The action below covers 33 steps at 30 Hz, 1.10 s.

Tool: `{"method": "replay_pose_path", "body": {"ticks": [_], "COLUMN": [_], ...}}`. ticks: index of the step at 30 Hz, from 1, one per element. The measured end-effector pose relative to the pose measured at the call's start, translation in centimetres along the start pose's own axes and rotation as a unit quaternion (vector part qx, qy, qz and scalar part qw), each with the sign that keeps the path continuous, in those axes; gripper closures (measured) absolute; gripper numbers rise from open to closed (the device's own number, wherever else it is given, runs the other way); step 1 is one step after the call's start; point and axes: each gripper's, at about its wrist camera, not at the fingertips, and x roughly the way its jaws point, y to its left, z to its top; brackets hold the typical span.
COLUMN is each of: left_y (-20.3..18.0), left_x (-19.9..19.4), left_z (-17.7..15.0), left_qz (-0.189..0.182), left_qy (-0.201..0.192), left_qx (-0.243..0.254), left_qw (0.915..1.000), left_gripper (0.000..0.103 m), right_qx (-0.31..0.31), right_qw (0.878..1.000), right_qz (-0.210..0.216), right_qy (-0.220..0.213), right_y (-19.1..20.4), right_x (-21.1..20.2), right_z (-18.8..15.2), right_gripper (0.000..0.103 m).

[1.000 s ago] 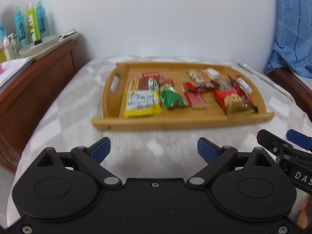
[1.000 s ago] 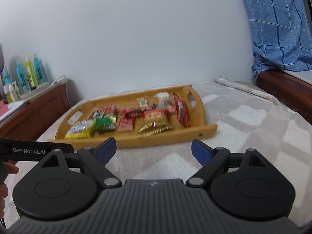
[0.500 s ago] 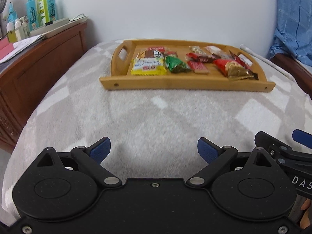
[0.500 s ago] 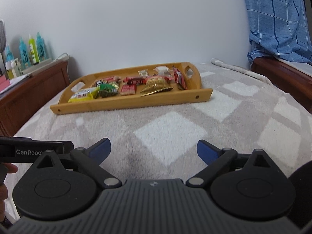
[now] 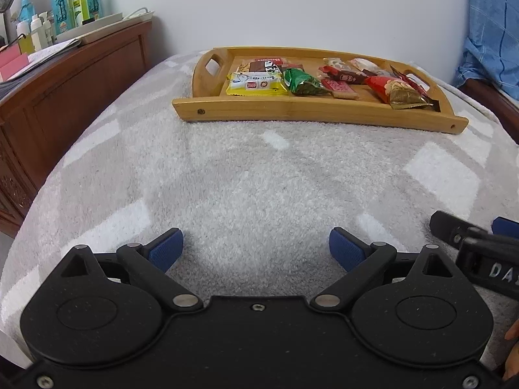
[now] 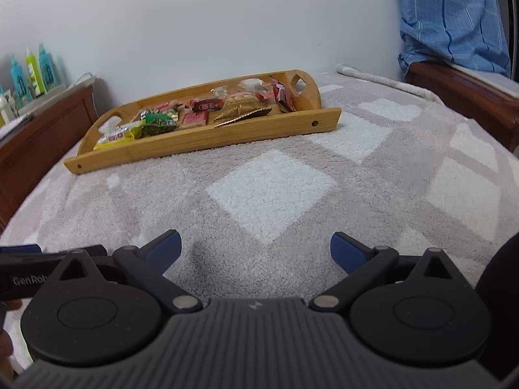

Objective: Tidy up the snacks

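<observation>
My left gripper (image 5: 256,248): matte black housing with two round hubs, each with a shallow circular recess; triangular cut-outs above the hubs; black linkage arms on silver pivot pins; blue ribbed fingertips (image 5: 165,251); silver screws at centre and at the near corners. My right gripper (image 6: 256,249): like black hubs and links, blue fingertips (image 6: 347,253), but a grey ribbed cover bearing a small pale emblem. Grey lettering "DAS" marks its side in the left view; "GenRob" marks the left gripper's side in the right view.
</observation>
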Motion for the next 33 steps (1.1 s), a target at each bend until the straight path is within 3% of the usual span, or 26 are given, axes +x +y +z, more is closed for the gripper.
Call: {"method": "replay_pose_path", "body": {"ticks": [11,33], "left_y": [0.6,1.1], "left_x": [0.6,0.6], "left_z": [-0.2,-0.7], "left_qz": [-0.005,-0.025], "left_qy": [-0.002,-0.019], "left_qx": [-0.011,0.005], "left_qw": [0.9999,0.9995], "left_gripper": [0.000,0.000], "right_qx": [-0.051,-0.069], "right_qw": [0.998,0.997], "right_qz": [-0.026,-0.027], "right_qy": [0.001,-0.007], "right_y": [1.3,1.6], "right_x": [0.8,1.0], "right_z": [-0.5,-1.0], "right_gripper": [0.000,0.000]}}
